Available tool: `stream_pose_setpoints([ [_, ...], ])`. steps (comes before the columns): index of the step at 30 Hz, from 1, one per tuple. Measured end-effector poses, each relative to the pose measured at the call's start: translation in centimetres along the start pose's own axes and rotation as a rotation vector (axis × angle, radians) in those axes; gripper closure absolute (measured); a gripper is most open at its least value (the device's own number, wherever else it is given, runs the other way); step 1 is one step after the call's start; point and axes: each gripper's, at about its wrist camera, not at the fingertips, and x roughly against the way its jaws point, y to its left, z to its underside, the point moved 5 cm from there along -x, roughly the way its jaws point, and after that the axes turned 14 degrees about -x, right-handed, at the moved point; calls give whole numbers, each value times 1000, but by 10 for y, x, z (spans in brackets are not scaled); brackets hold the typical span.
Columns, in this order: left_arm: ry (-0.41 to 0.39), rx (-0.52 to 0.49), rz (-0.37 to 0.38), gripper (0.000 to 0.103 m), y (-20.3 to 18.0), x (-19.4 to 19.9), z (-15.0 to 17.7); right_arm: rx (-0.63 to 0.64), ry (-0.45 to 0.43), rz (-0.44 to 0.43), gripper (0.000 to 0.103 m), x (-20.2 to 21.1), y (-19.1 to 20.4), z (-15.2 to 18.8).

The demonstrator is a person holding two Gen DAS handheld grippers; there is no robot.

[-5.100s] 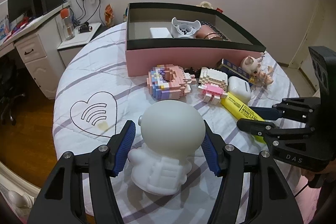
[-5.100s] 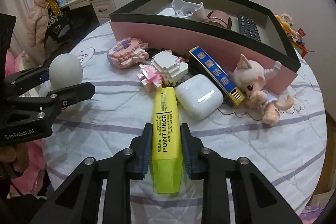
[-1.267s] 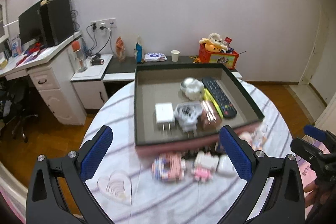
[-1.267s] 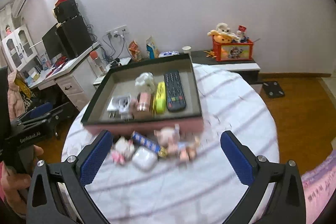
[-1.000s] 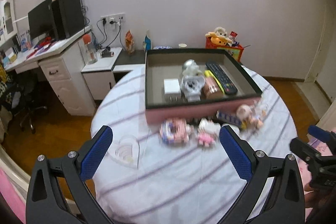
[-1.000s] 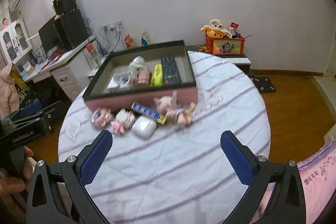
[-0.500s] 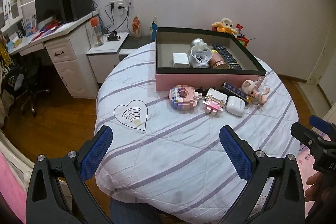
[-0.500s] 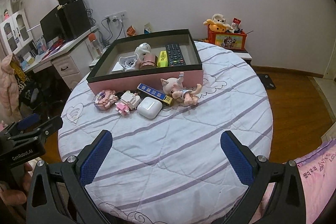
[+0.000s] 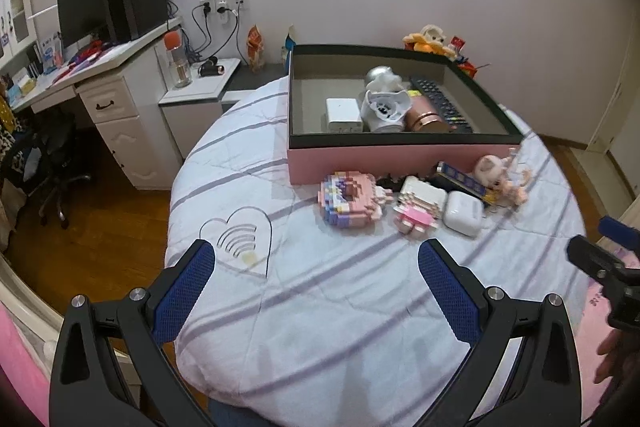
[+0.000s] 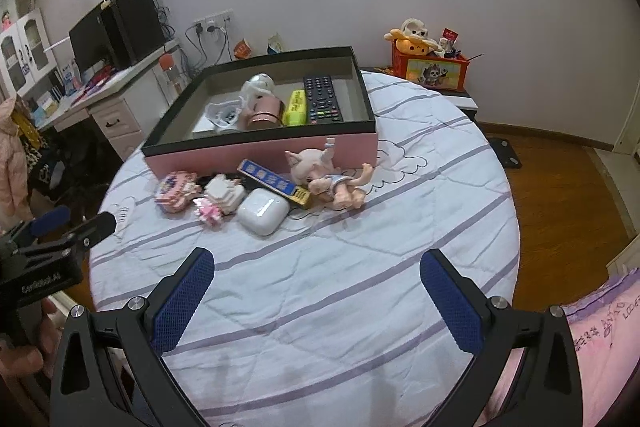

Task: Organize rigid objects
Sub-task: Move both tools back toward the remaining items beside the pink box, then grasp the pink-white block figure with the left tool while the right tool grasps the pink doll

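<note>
A pink box with a black rim (image 9: 400, 157) (image 10: 260, 153) stands at the far side of the round table. Inside lie a white charger (image 9: 343, 115), a white figure (image 9: 384, 83), a copper can (image 10: 262, 113), a yellow highlighter (image 10: 296, 107) and a remote (image 10: 322, 99). In front of the box sit a pink brick model (image 9: 348, 201), a smaller white-pink brick model (image 9: 418, 209), a white earbud case (image 10: 262, 211), a blue bar (image 10: 274, 183) and a pink doll (image 10: 328, 179). My left gripper (image 9: 316, 291) and right gripper (image 10: 316, 293) hang open and empty, short of the row.
The table wears a white cloth with purple stripes and a heart print (image 9: 238, 241). A white desk (image 9: 100, 87) with a monitor and a black chair (image 9: 52, 163) stand at the left. A red toy box (image 10: 430, 67) sits behind the table. Wooden floor surrounds it.
Earlier each gripper held an object: the left a white figure, the right the yellow highlighter. Both now lie in the box. Both grippers drew back, then came slightly closer to the table.
</note>
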Motion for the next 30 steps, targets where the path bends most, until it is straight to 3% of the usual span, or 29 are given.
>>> stream_pose_setpoints([
  [15, 103, 6, 47, 0, -11, -101, -20, 70, 49, 85, 0, -60, -15, -31],
  [23, 90, 35, 78, 1, -8, -116, -21, 97, 73, 101, 0, -84, -19, -41],
  [26, 71, 30, 100, 10, -10, -112, -19, 113, 81, 104, 0, -91, -18, -40],
  [30, 49, 21, 138, 33, -13, -104, -14, 115, 77, 90, 0, -94, -16, -41],
])
